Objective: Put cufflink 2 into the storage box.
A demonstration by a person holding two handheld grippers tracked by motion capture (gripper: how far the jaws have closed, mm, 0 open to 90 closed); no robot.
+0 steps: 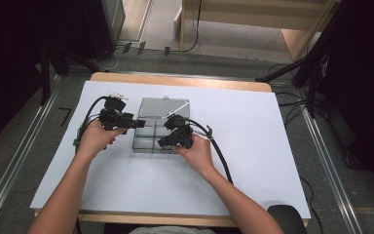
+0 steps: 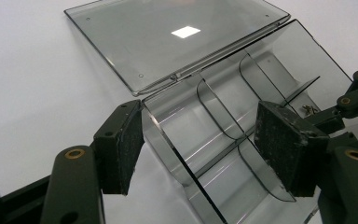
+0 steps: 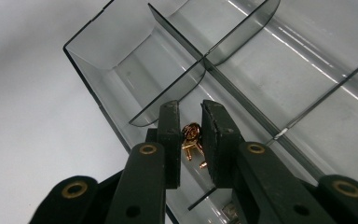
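A smoky clear plastic compartment box point(image 1: 152, 142) lies mid-table with its lid point(image 1: 164, 107) folded back flat. My left gripper point(image 1: 139, 124) stands open astride the box's left wall point(image 2: 168, 154); one pad point(image 2: 123, 149) is outside at the corner and the other pad point(image 2: 284, 144) hangs inside over a compartment, neither pressing. My right gripper point(image 3: 191, 126) points down into a near compartment with its jaws close together on a small cluster of brass screws point(image 3: 191, 137). A few more small screws point(image 2: 307, 108) lie in a compartment beside the right gripper point(image 2: 354, 95).
Curved dividers point(image 3: 182, 88) split the box into several compartments. White sheet point(image 1: 253, 146) covers the table, with open room to the right and front of the box. Cables point(image 1: 221, 158) trail from both grippers. A dark chair part point(image 1: 285, 217) sits at the table's near right corner.
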